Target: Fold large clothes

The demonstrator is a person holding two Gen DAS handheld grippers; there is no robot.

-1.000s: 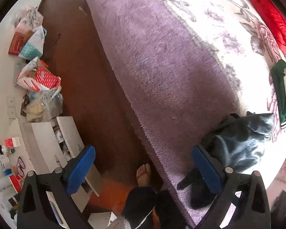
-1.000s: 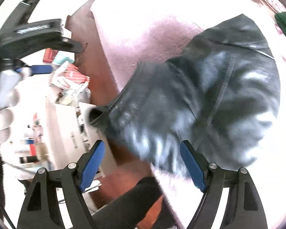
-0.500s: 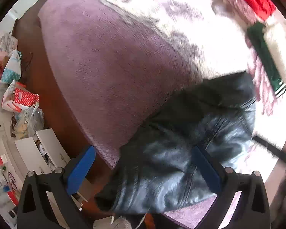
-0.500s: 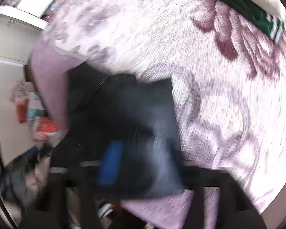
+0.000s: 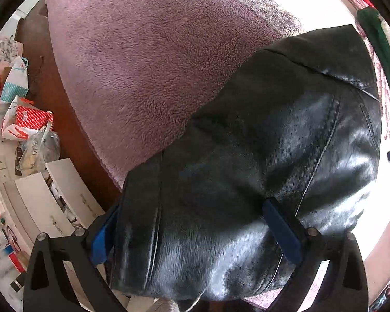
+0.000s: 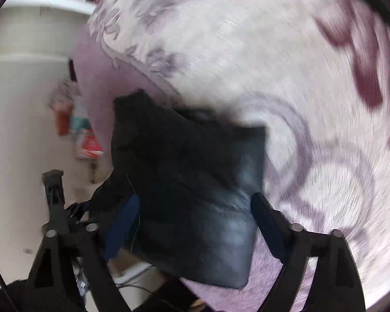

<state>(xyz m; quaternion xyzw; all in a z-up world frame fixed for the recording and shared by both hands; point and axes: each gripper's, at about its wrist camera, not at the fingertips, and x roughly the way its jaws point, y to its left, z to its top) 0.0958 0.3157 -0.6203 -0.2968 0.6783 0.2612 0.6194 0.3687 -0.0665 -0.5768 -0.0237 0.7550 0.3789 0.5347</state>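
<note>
A black leather jacket (image 5: 260, 169) lies bunched at the near edge of the bed, on the purple fleece blanket (image 5: 148, 59). My left gripper (image 5: 195, 231) is open, its blue pads spread wide with the jacket's hem bulging between them. In the blurred right wrist view the jacket (image 6: 195, 182) fills the space between the spread fingers of my right gripper (image 6: 192, 223), which is open too. The left gripper's black frame (image 6: 54, 195) shows at the left of that view.
A green garment (image 5: 382, 52) lies at the far right of the bed. Left of the bed is brown floor (image 5: 72, 119) with shopping bags (image 5: 23, 119) and a white drawer cabinet (image 5: 57, 200). The flowered blanket (image 6: 273, 52) stretches away beyond the jacket.
Both grippers have moved in over the jacket. It now fills the lower half of the left view, and the right view has swung from the floor side toward the bed.
</note>
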